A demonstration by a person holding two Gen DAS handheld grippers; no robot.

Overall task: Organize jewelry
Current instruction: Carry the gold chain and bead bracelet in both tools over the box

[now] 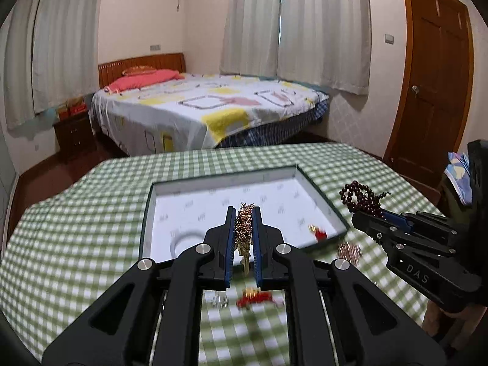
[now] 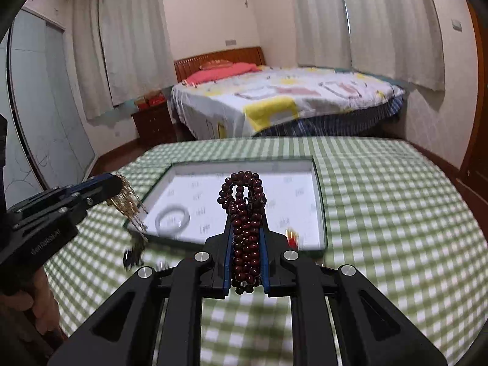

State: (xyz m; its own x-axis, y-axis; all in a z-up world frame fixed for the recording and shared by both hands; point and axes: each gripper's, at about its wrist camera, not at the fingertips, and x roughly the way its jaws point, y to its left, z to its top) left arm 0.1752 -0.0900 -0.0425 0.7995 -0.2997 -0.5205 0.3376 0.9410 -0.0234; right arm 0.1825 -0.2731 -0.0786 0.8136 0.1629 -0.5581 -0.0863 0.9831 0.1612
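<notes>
My left gripper [image 1: 243, 213] is shut on a gold chain necklace [image 1: 244, 228] and holds it above the near edge of the white-lined tray [image 1: 323, 195]. It also shows in the right wrist view [image 2: 114, 183], the gold chain [image 2: 129, 204] dangling from it. My right gripper [image 2: 245, 213] is shut on a dark red bead string [image 2: 244, 213] above the tray [image 2: 320, 201]. In the left wrist view the right gripper [image 1: 363, 213] holds the beads [image 1: 361, 196] just right of the tray. A pale bangle [image 2: 172, 216] and a red-gold charm [image 2: 291, 236] lie in the tray.
The table wears a green checked cloth [image 1: 91, 213]. On it in front of the tray lie a red-gold charm [image 1: 254, 299], small silver pieces [image 1: 219, 302] and a pinkish chain heap [image 1: 349, 251]. A bed [image 1: 207, 109] stands beyond the table, a door [image 1: 433, 76] to the right.
</notes>
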